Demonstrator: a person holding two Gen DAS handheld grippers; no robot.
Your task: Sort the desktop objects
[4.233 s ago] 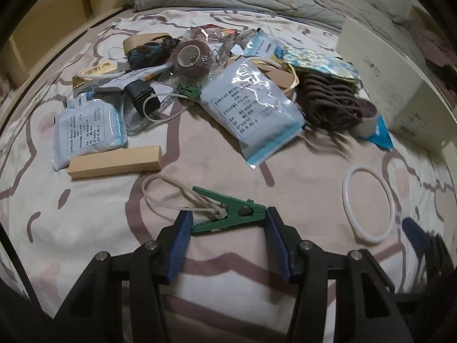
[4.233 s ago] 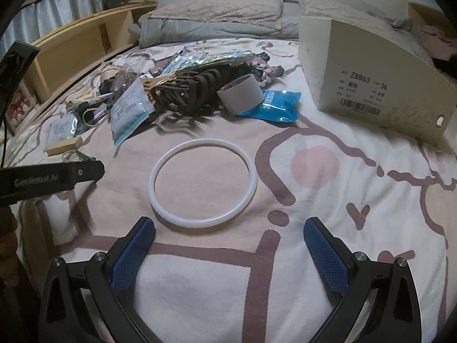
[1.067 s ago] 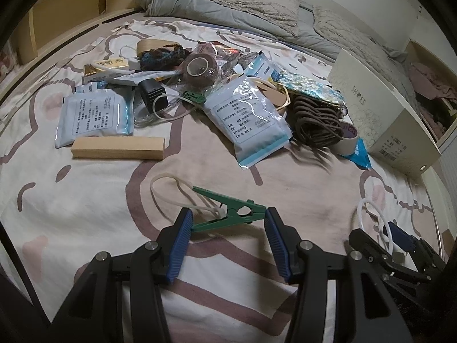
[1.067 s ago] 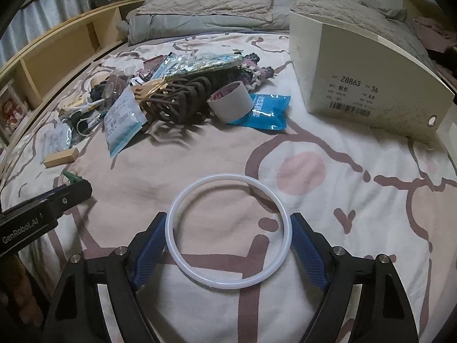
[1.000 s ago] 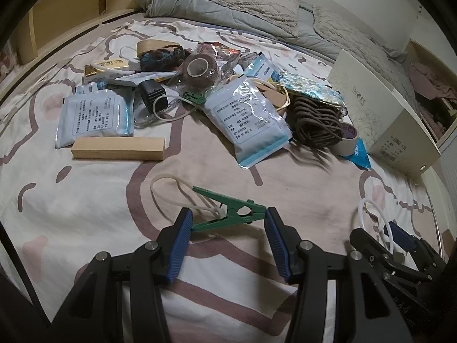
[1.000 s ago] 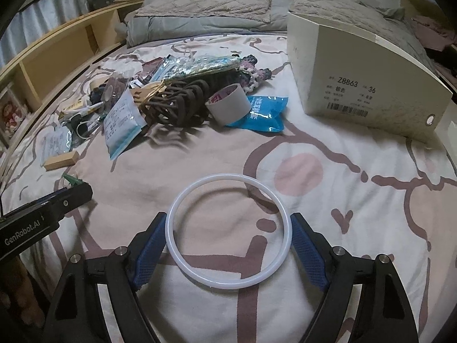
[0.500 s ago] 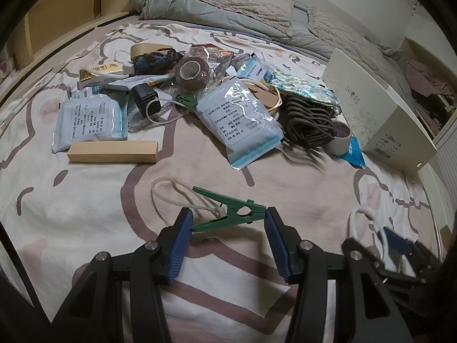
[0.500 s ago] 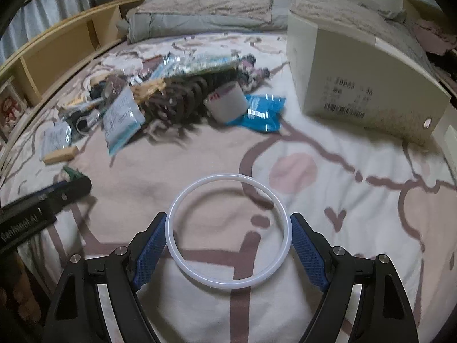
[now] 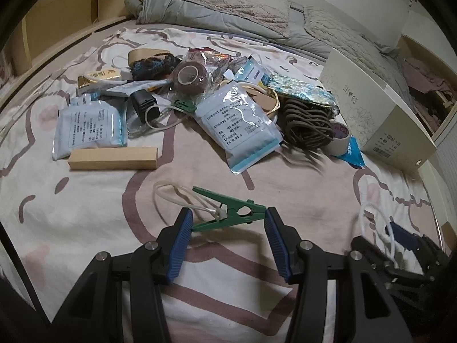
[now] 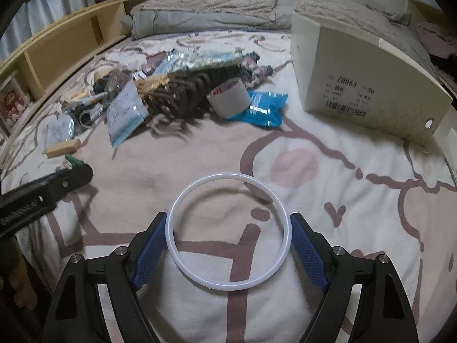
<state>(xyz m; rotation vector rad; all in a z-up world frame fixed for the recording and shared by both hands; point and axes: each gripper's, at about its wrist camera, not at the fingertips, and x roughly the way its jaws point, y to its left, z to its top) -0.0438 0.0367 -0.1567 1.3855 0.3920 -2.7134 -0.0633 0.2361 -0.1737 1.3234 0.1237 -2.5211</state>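
Fingers (image 9: 182, 237) of the left gripper (image 9: 227, 241) are clamping the green clip (image 9: 228, 214); right gripper (image 10: 228, 245) is holding the white ring (image 10: 228, 231), both now lifting off bed (image 10: 357, 214) vs 4s ago, prob. heading to box (image 10: 357, 85).

A bed (image 10: 357, 228) with a white, pink-patterned sheet carries a heap of packets (image 9: 242, 123), a wooden block (image 9: 114, 158), tape rolls (image 10: 227, 97), a shoebox (image 10: 360, 85) and folded grey blankets (image 9: 222, 8).
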